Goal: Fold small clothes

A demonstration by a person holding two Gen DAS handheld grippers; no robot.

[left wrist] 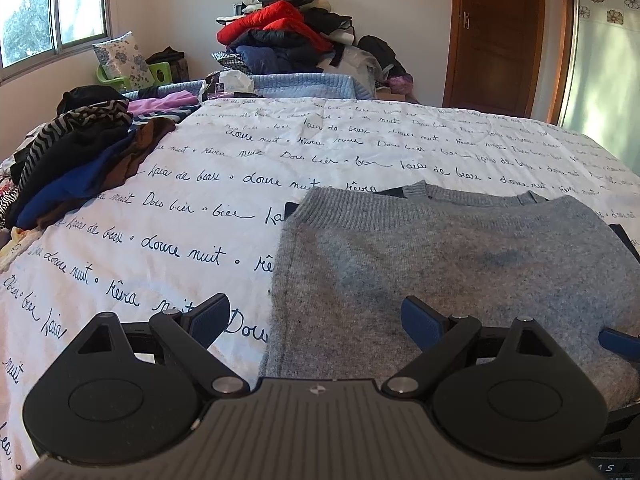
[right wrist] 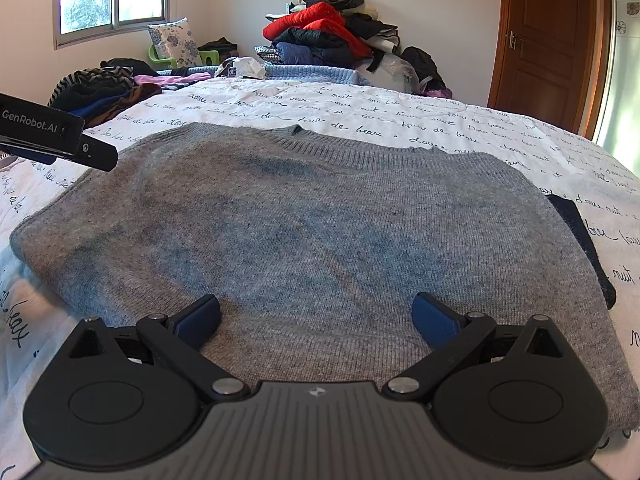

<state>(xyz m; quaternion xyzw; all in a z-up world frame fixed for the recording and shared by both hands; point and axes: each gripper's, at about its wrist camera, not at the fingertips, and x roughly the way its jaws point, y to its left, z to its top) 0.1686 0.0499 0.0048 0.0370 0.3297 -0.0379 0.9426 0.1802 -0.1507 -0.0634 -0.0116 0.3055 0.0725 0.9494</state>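
Lying folded, grey sweater (right wrist: 320,220), both grippers (fingers apart) (left wrist: 316,322) (right wrist: 316,320)

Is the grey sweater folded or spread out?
Folded. The grey sweater lies as a compact rectangle on the bed cover, its ribbed hem brought up near the collar, no sleeves showing.

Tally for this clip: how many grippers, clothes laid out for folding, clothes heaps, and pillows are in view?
Grippers: 2, the left gripper and the right gripper, both open.
Laid-out clothes: 2, a grey sweater on top of a dark garment.
Clothes heaps: 2, a side heap on the bed and a back heap.
Pillows: 1, floral pillow.
Total: 7
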